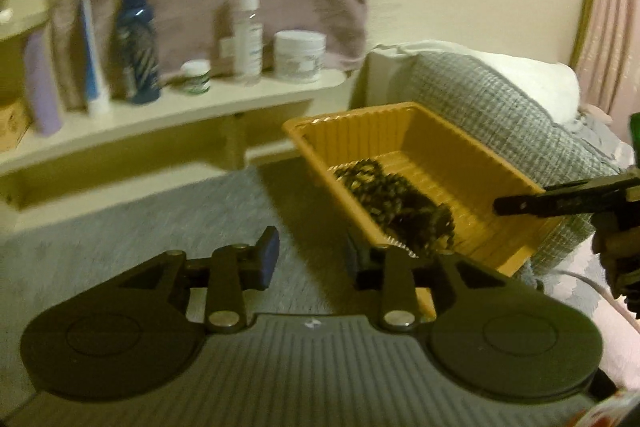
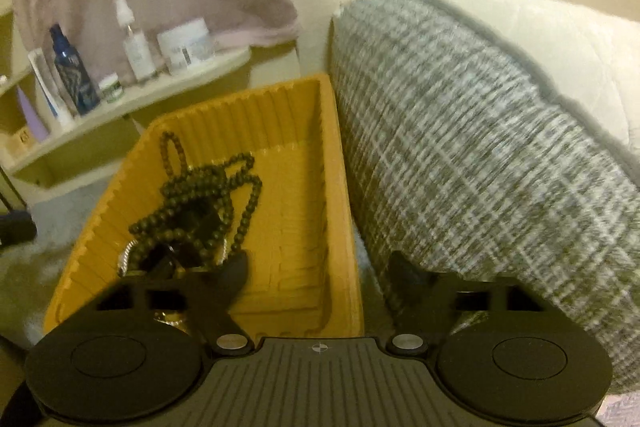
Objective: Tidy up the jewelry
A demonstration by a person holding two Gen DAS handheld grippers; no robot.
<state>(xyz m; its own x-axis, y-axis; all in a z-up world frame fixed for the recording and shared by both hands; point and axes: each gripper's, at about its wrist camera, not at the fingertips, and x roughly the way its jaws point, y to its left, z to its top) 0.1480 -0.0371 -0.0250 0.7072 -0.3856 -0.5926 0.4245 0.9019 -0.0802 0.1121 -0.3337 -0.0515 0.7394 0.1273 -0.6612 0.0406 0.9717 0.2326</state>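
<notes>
Necklace [image 2: 200,211]: dark beads heaped in the orange tray [image 2: 280,115], beside the cushion [image 2: 480,167]. Limp, light, tangle-prone; I'd pinch one strand. Left gripper [image 1: 312,251] and right gripper [image 2: 320,267]: both apart, empty.

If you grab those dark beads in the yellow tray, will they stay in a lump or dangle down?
The bead necklace would probably dangle: it lies in loose loops, so it looks floppy. Pinching one strand may drag the tangle along. The thin ribbed yellow tray looks light and might slide when tugged.
</notes>
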